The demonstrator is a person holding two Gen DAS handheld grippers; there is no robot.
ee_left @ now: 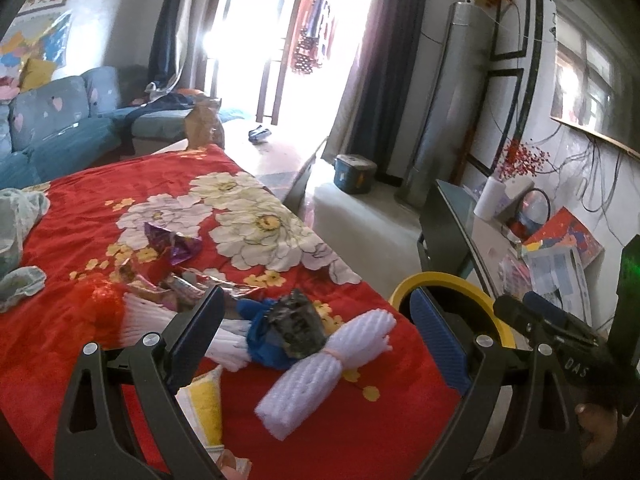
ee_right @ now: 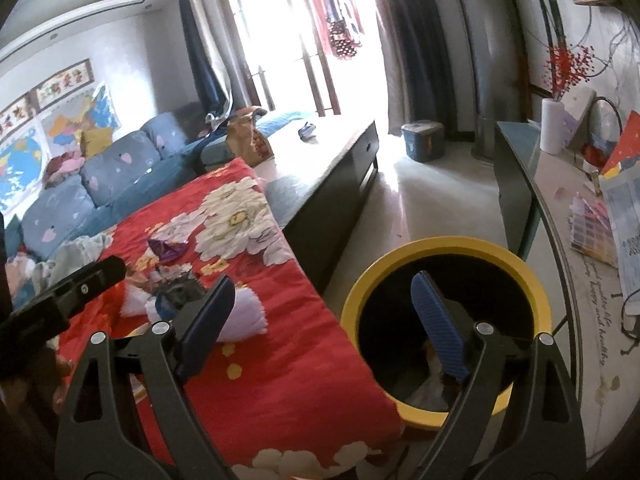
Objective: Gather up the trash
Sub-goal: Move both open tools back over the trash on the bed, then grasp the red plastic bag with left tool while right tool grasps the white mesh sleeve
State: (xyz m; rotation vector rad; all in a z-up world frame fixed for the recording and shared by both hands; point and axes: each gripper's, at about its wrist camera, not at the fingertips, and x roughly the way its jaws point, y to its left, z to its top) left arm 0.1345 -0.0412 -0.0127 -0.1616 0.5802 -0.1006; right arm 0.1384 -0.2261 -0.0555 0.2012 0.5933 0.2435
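Observation:
Trash lies on a red flowered cloth [ee_left: 100,200]: a white foam net [ee_left: 320,372], a blue and black crumpled wrapper [ee_left: 288,328], a purple foil wrapper [ee_left: 176,244], and several snack packets [ee_left: 180,288]. My left gripper [ee_left: 320,344] is open and empty above the foam net. My right gripper [ee_right: 324,328] is open and empty, its right finger over the mouth of a yellow-rimmed black bin [ee_right: 532,280] that holds some trash. The bin [ee_left: 444,280] stands beside the table's right edge.
A blue sofa [ee_right: 100,184] runs along the left wall. A dark low cabinet [ee_right: 332,196] stands past the table. A glass side table [ee_right: 560,200] with papers and a vase is at the right. A blue lidded box [ee_right: 424,140] sits on the floor.

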